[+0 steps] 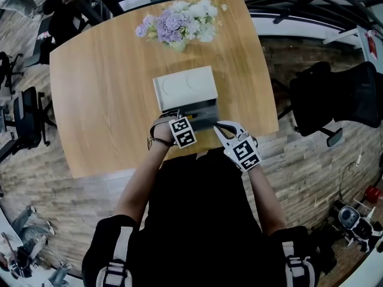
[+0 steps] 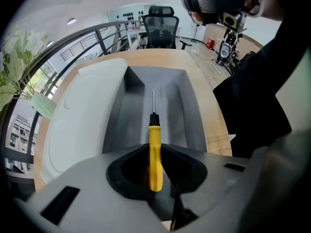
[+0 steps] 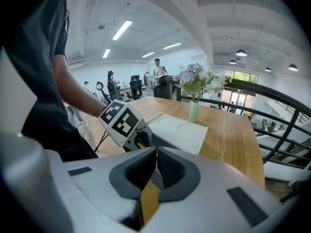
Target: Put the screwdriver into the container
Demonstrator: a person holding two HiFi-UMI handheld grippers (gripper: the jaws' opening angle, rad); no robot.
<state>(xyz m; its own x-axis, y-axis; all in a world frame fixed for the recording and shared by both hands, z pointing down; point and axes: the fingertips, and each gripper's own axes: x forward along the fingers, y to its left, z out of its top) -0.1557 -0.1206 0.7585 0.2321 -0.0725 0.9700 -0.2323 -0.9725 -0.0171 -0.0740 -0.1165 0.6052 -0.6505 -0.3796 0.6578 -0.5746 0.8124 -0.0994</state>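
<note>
A yellow-handled screwdriver (image 2: 154, 152) sits in my left gripper (image 2: 155, 154), whose jaws are shut on its handle. Its black collar and thin metal shaft (image 2: 153, 101) point down into the open grey container (image 2: 133, 123). The container's white lid (image 2: 80, 118) lies open on the far side. In the head view the left gripper (image 1: 179, 118) hangs over the grey container (image 1: 203, 109) at the table's near edge. My right gripper (image 1: 222, 128) rests just right of it. Its jaws (image 3: 156, 152) are shut with nothing between them, and the left gripper's marker cube (image 3: 121, 120) shows ahead.
A vase of pale purple and white flowers (image 1: 178, 23) stands at the far side of the wooden table (image 1: 102, 100). Black office chairs (image 1: 335, 100) stand to the right and left of the table. A metal railing (image 3: 272, 125) runs beyond the table.
</note>
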